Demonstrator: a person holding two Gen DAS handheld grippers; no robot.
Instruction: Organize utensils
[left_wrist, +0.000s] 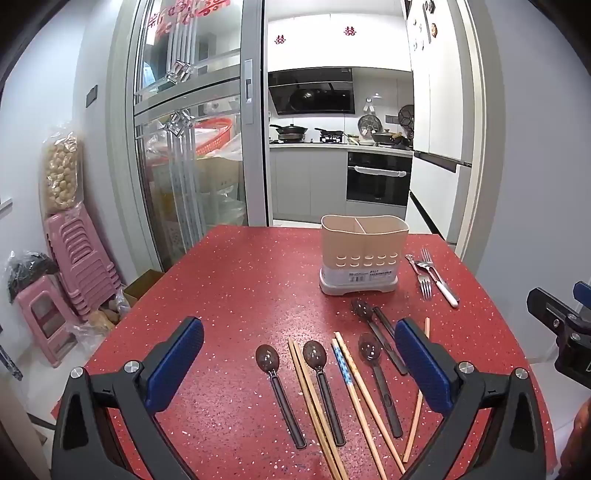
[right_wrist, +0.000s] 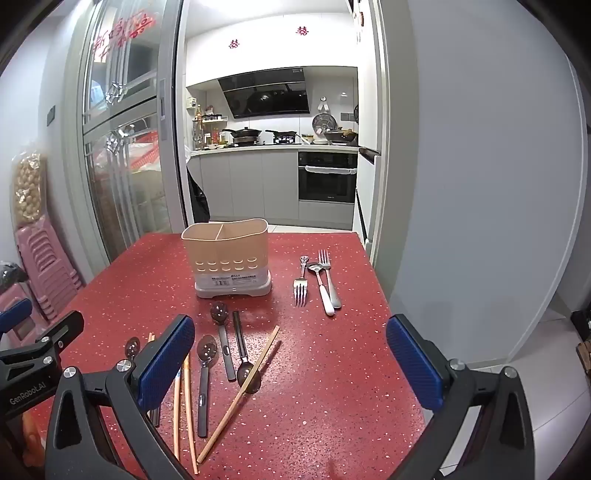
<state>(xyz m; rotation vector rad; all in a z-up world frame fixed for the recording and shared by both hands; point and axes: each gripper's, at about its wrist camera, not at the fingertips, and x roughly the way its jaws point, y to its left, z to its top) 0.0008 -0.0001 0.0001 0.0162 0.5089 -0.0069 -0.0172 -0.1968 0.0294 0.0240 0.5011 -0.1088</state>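
- Nothing sorted yet, as I read it: the beige two-compartment holder (left_wrist: 364, 254) stands upright toward the far side of the red worktop (left_wrist: 236, 288), and what I can see of both compartments is empty.
- Every utensil lies flat on the worktop. Nearest me are the dark plastic spoons (left_wrist: 280, 391) and the wooden chopsticks (left_wrist: 314, 406), laid roughly side by side with their handles toward me; one chopstick with a blue-patterned end (left_wrist: 341, 363) lies among them.
- The steel forks and spoon (right_wrist: 317, 282) lie in a small cluster to the right of the holder, apart from the dark set.
- My left tongs (left_wrist: 299, 365) hang spread wide above the near row, gripping nothing; my right tongs (right_wrist: 290, 363) are likewise spread wide and empty, over bare worktop right of the spoons.
- Left to do, in my judgement: all of it, with each piece to be lifted, turned upright and dropped into a compartment.
- The left wrist view gives the near row in full, five dark spoons counted, but its right finger hides part of the pale chopstick (left_wrist: 417, 402) at the edge.
- The right wrist view shows that chopstick lying slanted across a dark spoon's bowl (right_wrist: 248, 376), and shows the steel cluster clearly, each piece distinct.
- Each view catches the other tongs at its edge.
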